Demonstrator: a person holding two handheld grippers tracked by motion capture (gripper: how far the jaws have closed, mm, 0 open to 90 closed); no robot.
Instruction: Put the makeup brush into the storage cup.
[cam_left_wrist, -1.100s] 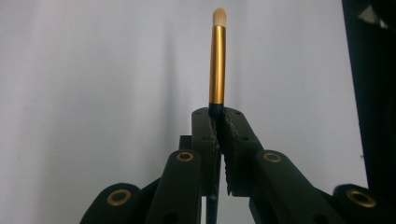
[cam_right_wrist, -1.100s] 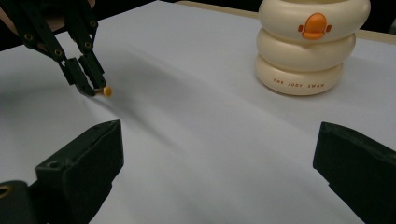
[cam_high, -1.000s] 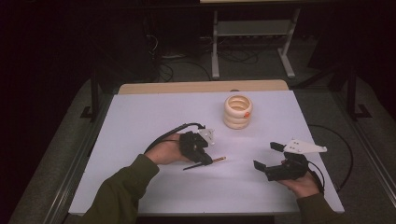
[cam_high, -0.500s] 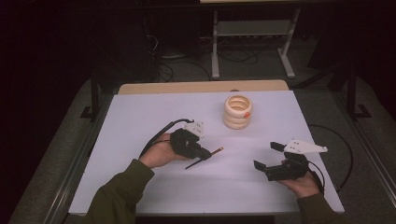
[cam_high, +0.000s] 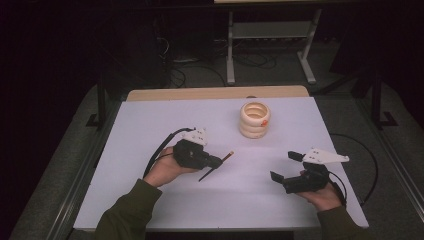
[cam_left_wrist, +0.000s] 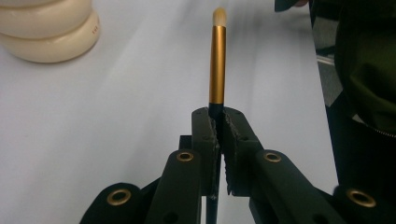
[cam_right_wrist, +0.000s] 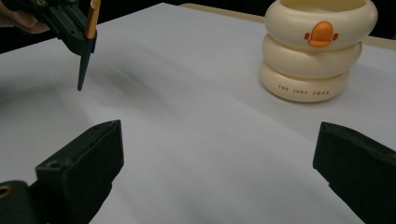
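Jaws of the left gripper (cam_left_wrist: 217, 122) pinch a makeup brush (cam_left_wrist: 217, 65); the right gripper (cam_right_wrist: 219, 177) stands spread wide.

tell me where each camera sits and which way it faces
high view: above the table's near side, looking forward and down; both forearms, left claw gripping a brush, open right claw.
left gripper view: on the left claw, looking along the brush.
right gripper view: on the right claw, facing the holder.
shared: all three show the holder and brush.
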